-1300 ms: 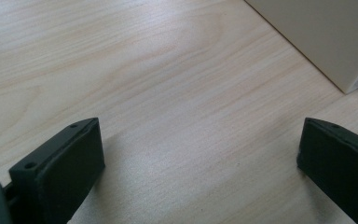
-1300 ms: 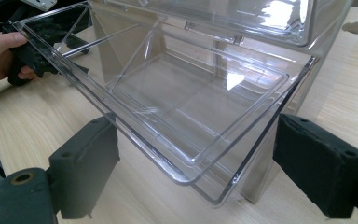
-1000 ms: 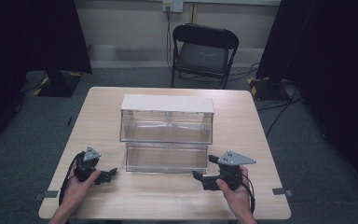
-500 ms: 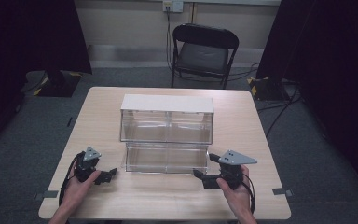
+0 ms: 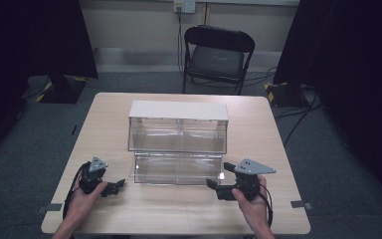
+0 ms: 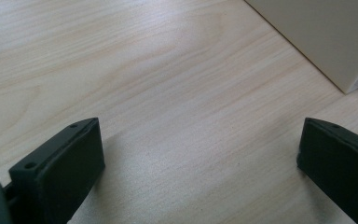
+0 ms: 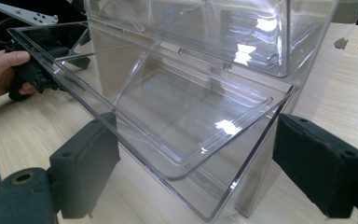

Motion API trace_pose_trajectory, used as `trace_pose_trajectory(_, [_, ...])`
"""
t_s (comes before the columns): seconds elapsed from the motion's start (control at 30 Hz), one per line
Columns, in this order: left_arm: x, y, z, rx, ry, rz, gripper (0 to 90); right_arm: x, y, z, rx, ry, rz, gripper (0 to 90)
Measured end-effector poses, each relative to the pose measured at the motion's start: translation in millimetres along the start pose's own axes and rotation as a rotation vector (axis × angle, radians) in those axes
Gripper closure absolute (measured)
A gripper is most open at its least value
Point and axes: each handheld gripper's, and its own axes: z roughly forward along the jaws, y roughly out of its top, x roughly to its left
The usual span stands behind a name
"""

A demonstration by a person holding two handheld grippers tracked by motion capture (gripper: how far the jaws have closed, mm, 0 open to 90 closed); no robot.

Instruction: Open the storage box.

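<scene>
A clear plastic box with a white top (image 5: 178, 127) stands in the middle of the wooden table (image 5: 258, 209). Its clear lower drawer (image 5: 177, 168) is pulled out toward me and looks empty (image 7: 186, 116). My left gripper (image 5: 118, 185) rests on the table at the front left, open, with bare wood between its jaws (image 6: 200, 154). My right gripper (image 5: 218, 180) is open at the drawer's front right corner, and the drawer's corner reaches in between its jaws (image 7: 196, 182). A corner of the white box (image 6: 326, 42) shows in the left gripper view.
A black folding chair (image 5: 218, 55) stands behind the table's far edge. Dark curtains hang at both sides, and cables lie on the floor at the right (image 5: 298, 114). The other hand and its gripper (image 7: 23, 70) show through the clear drawer.
</scene>
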Motion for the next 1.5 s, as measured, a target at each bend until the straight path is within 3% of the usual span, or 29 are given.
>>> trace_pose_trajectory(1.5, [-0.1,-0.1,-0.1,0.002,0.0,0.0,0.0,-3.6,17.8,-2.4,-0.03,-0.001,-0.01,13.7])
